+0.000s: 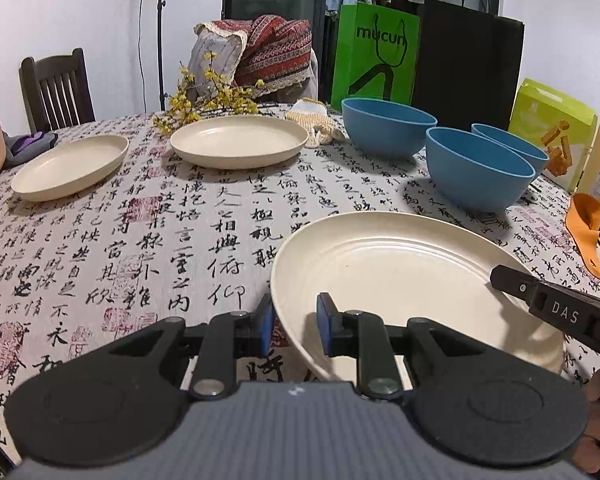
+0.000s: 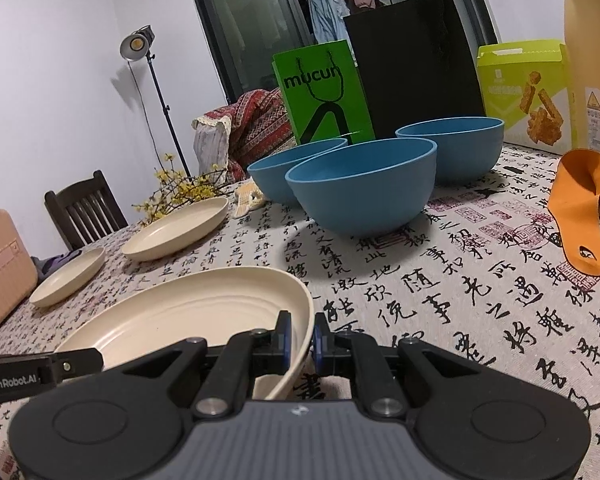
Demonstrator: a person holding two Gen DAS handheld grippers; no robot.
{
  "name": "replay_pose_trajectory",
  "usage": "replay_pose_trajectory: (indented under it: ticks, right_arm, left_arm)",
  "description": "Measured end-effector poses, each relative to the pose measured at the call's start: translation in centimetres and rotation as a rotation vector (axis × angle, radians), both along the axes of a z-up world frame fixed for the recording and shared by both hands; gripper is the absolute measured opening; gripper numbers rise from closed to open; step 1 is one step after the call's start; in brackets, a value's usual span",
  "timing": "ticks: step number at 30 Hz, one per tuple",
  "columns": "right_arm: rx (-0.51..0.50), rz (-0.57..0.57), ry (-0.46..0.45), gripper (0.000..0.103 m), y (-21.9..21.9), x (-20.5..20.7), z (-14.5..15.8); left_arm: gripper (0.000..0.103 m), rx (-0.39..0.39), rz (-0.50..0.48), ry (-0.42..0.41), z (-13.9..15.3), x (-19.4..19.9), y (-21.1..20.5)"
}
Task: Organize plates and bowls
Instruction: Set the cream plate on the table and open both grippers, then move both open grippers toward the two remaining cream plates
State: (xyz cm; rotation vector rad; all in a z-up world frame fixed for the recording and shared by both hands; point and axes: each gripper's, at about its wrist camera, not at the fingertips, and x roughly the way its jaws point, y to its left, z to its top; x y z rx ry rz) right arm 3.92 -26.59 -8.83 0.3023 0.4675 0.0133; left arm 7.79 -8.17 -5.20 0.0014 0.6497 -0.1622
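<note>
Nearest your left camera, the left gripper (image 1: 295,328) straddles the rim of a cream plate (image 1: 400,280): one blue pad outside the rim, one inside over the well. The jaws stand narrow, but a sliver of gap shows on the inner side, so you cannot tell from this view whether the pads actually press.

Your right gripper (image 2: 300,338) is clearer. Its jaws are nearly closed, with the same plate's (image 2: 188,312) rim pinched between the two blue pads. In the left view that gripper's black finger reaches in from the right edge and crosses the plate's far side. The plate sits tilted, its near-left edge raised, down at the front of the table (image 1: 120,240), which wears a cloth printed with black calligraphy and red seals.

Two more cream plates lie flat farther back on the left: a far-left plate (image 1: 70,168) and a middle plate (image 1: 239,141), well apart from the held one. Three blue bowls cluster back right: the front bowl (image 1: 480,170), a rear-left bowl (image 1: 388,126) and a rear-right bowl (image 1: 512,148), close together, upright, empty as far as their insides show.

Yellow flowering twigs (image 1: 204,100) lie just behind the middle plate. A green bag (image 1: 374,56) and a black bag (image 1: 468,64) stand behind the bowls. An orange shoehorn-like piece (image 2: 580,216) lies at the right edge.
</note>
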Motion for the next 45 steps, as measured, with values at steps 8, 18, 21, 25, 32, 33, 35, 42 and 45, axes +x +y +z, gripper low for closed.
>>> replay_pose_trajectory:
  ticks: [8,18,21,25,32,33,35,42,45]
  right_arm:
    - [0.000,0.006,0.029,0.011,-0.2,0.4,-0.3]
    - [-0.005,0.018,0.024,0.014,-0.1,0.2,-0.2]
    - [-0.003,0.014,0.020,0.016,-0.2,0.1,-0.1]
    - [-0.021,0.015,-0.003,0.037,-0.2,-0.5,0.4]
    - [-0.034,0.020,-0.055,0.072,-0.6,-1.9,2.2]
    - [-0.040,0.019,-0.060,0.079,-0.6,-2.1,2.4]
    - [-0.058,0.023,-0.066,0.100,-0.4,-2.6,3.1]
    - [-0.102,0.025,-0.129,0.103,-0.3,-5.0,6.1]
    - [-0.077,0.028,-0.159,0.103,-0.4,-5.6,7.1]
  left_arm:
    - [0.023,-0.004,-0.003,0.035,-0.9,0.4,0.0]
    - [0.049,-0.015,-0.006,0.011,-0.4,0.1,0.3]
    - [0.062,-0.014,-0.003,-0.027,0.2,-0.3,0.5]
    - [0.085,-0.018,0.001,-0.081,1.2,-1.0,1.1]
    - [0.103,-0.058,-0.001,-0.138,2.9,-2.4,2.7]
    - [0.103,-0.074,-0.004,-0.134,3.2,-2.6,2.9]
    - [0.103,-0.092,-0.007,-0.140,3.9,-3.1,3.4]
    - [0.103,-0.040,0.002,-0.215,6.1,-5.4,4.1]
    - [0.103,-0.029,0.020,-0.224,6.8,-5.9,4.5]
